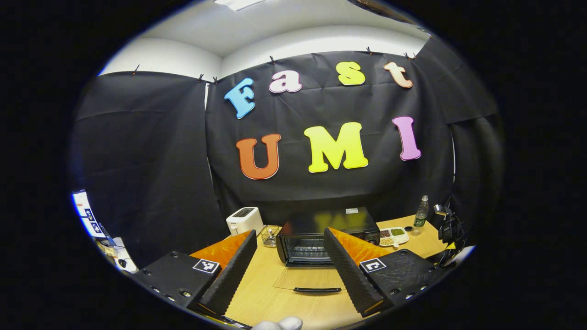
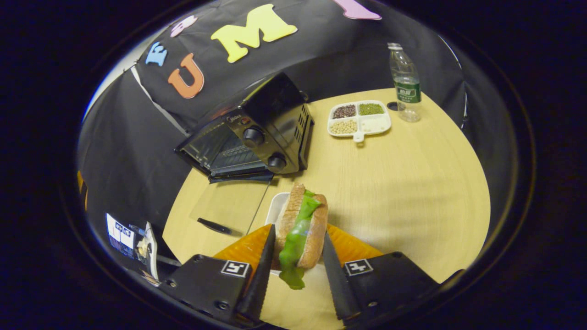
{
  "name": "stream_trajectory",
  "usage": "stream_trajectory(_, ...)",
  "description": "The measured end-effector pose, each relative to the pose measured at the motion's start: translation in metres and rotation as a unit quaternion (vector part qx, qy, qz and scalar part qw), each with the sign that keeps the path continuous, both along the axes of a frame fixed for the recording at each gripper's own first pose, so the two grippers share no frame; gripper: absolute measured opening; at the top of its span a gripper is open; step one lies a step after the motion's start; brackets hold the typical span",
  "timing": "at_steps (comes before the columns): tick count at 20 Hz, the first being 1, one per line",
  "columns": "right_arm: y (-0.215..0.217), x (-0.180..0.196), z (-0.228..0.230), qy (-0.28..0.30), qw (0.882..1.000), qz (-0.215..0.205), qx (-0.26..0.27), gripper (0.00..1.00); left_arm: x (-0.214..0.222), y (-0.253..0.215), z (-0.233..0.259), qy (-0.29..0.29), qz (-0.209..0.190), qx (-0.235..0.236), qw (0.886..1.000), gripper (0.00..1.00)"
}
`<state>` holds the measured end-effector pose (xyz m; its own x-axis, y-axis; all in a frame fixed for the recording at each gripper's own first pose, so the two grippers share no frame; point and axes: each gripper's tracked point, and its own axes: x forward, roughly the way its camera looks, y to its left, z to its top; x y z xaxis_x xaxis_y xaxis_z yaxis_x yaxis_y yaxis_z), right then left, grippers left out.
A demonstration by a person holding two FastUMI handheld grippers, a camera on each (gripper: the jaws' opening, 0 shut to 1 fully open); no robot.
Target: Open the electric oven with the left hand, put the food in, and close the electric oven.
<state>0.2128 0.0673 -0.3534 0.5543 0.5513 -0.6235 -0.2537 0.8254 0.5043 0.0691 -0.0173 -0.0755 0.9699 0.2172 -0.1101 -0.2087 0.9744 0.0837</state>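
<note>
**Sandwich pinched and ready, oven door lying open**

The right gripper (image 2: pixel 296 256) is pinching the sandwich (image 2: pixel 300 229) across its width, one finger pressing on each bread flank, just over the white plate (image 2: pixel 276 206) on the wooden table (image 2: pixel 412 192). The sandwich is sitting between the fingers with its long axis running away from the camera, the far end pointing roughly toward the electric oven (image 2: pixel 261 133) — a green leaf is trailing out of the near end and hanging below the bread.

It is looking light but soft: the bread will likely squash under a hard squeeze, and the filling may slide out along the long axis if the sandwich is tilted. Holding it mid-length on the crusted sides, as now, seems the safest place, with only modest pressure.

In the left gripper view the left gripper (image 1: pixel 289 261) is hovering with its fingers spread wide and holding nothing, facing the oven's open mouth. The glass door (image 1: pixel 312 279) is lying flat on the table, handle nearest the camera, and the wire rack (image 1: pixel 305 251) inside is bare — so the sandwich is probably going in next, far end first.
</note>
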Motion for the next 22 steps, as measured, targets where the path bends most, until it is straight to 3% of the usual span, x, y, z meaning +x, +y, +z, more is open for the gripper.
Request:
stream_trajectory(1,0.0,0.001,0.001,0.005,1.0,-0.004,0.005,0.56,0.002,0.002,-0.003,0.001,-0.002,0.0,1.0,0.95)
stream_trajectory(2,0.002,0.0,0.002,0.008,1.0,-0.005,0.009,0.47,0.004,0.003,-0.004,0.002,-0.005,-0.001,1.0,0.95)
stream_trajectory(4,0.005,-0.003,0.006,0.004,1.0,-0.002,0.0,0.38,0.008,0.006,-0.007,0.004,-0.014,-0.007,1.0,0.95)
stream_trajectory(8,0.011,-0.009,0.037,-0.024,0.999,-0.023,-0.005,0.36,0.016,0.018,-0.009,0.003,-0.039,-0.015,0.999,0.95)
stream_trajectory(9,0.015,-0.009,0.048,-0.034,0.999,-0.033,-0.001,0.36,0.016,0.022,-0.008,0.001,-0.046,-0.017,0.999,0.89)
stream_trajectory(10,0.02,-0.011,0.057,-0.042,0.998,-0.04,0.005,0.36,0.017,0.026,-0.007,0.001,-0.052,-0.02,0.998,0.89)
stream_trajectory(11,0.027,-0.012,0.067,-0.049,0.997,-0.05,0.015,0.36,0.018,0.031,-0.006,-0.002,-0.061,-0.023,0.998,0.95)
stream_trajectory(13,0.043,-0.014,0.082,-0.059,0.995,-0.073,0.042,0.36,0.019,0.043,-0.008,-0.002,-0.071,-0.023,0.997,0.95)
stream_trajectory(14,0.054,-0.015,0.087,-0.062,0.993,-0.085,0.06,0.36,0.02,0.049,-0.008,-0.003,-0.075,-0.022,0.997,0.89)
stream_trajectory(15,0.065,-0.015,0.091,-0.064,0.99,-0.098,0.081,0.36,0.02,0.054,-0.009,-0.002,-0.079,-0.022,0.997,0.89)
stream_trajectory(16,0.077,-0.014,0.093,-0.063,0.987,-0.111,0.102,0.36,0.02,0.059,-0.012,0.001,-0.084,-0.023,0.996,0.95)
stream_trajectory(17,0.088,-0.014,0.093,-0.061,0.983,-0.124,0.121,0.38,0.02,0.064,-0.014,0.003,-0.087,-0.023,0.996,0.95)
stream_trajectory(18,0.1,-0.013,0.092,-0.059,0.979,-0.137,0.139,0.36,0.02,0.067,-0.016,0.005,-0.094,-0.024,0.995,0.89)
stream_trajectory(19,0.113,-0.011,0.09,-0.059,0.976,-0.145,0.153,0.36,0.02,0.069,-0.019,0.007,-0.1,-0.023,0.995,0.89)
stream_trajectory(20,0.125,-0.01,0.088,-0.061,0.972,-0.154,0.166,0.36,0.02,0.071,-0.021,0.009,-0.108,-0.024,0.994,0.95)
stream_trajectory(22,0.15,0.002,0.083,-0.067,0.964,-0.171,0.194,0.36,0.019,0.072,-0.028,0.014,-0.125,-0.024,0.992,0.95)
